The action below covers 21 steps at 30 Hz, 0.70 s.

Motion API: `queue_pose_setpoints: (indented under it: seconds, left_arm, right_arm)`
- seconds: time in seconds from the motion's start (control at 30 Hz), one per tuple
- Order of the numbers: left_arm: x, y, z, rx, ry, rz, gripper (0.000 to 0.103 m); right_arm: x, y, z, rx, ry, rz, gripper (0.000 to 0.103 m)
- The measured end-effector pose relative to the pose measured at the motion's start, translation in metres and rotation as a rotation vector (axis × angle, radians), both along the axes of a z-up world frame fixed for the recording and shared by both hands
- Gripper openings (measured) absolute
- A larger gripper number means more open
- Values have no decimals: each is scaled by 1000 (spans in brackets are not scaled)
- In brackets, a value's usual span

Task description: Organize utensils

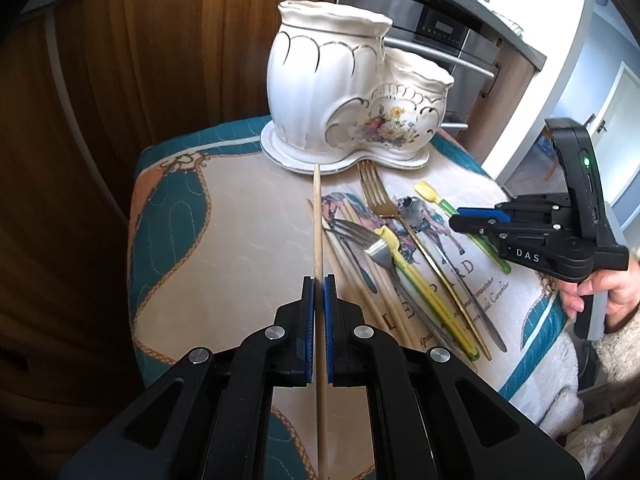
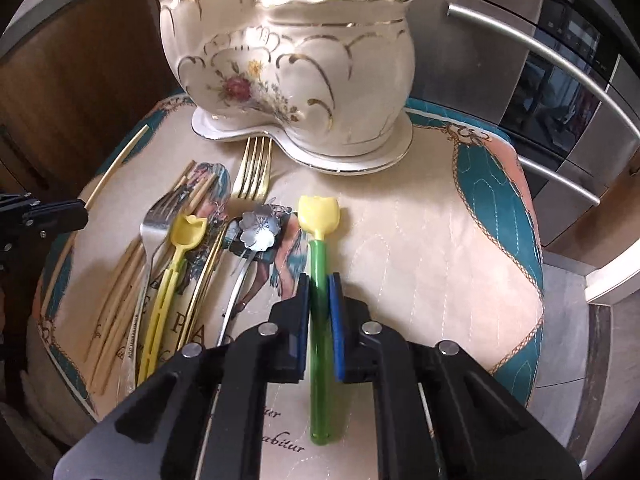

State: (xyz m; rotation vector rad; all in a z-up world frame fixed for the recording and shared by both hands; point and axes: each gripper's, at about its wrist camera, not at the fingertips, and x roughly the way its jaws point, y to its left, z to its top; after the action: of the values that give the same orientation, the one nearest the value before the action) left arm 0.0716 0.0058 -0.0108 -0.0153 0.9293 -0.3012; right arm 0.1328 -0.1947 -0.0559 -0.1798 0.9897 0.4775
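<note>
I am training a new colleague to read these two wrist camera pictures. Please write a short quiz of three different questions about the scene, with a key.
1. True or false: the left gripper is shut on a wooden chopstick.
2. What does the right gripper hold? A) the gold fork B) the green-handled yellow scoop C) the flower-headed spoon
3. Fill in: the white ceramic holder has ___ compartments.

Key: 1 true; 2 B; 3 two
</note>
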Motion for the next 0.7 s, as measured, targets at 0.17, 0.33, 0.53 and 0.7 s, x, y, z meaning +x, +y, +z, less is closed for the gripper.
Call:
queue_pose_setpoints:
  seconds: [0.17,0.33,0.53,0.7]
  left_arm:
    - [-11,0,18,-39,-78,-66,5]
    - [-14,2,60,-106,-238,-93,5]
    - [13,2,122,-199,-494,-50,5]
    - [46,2,149,-270,-623,1,5]
  right_arm:
    - [-18,-17,21,109,-77,20,10]
    - [-34,-30,66,288,-227,45,10]
    - [-8,-38,129,498,-464,-29,10]
    - [27,-45,149,667,-516,-81,10]
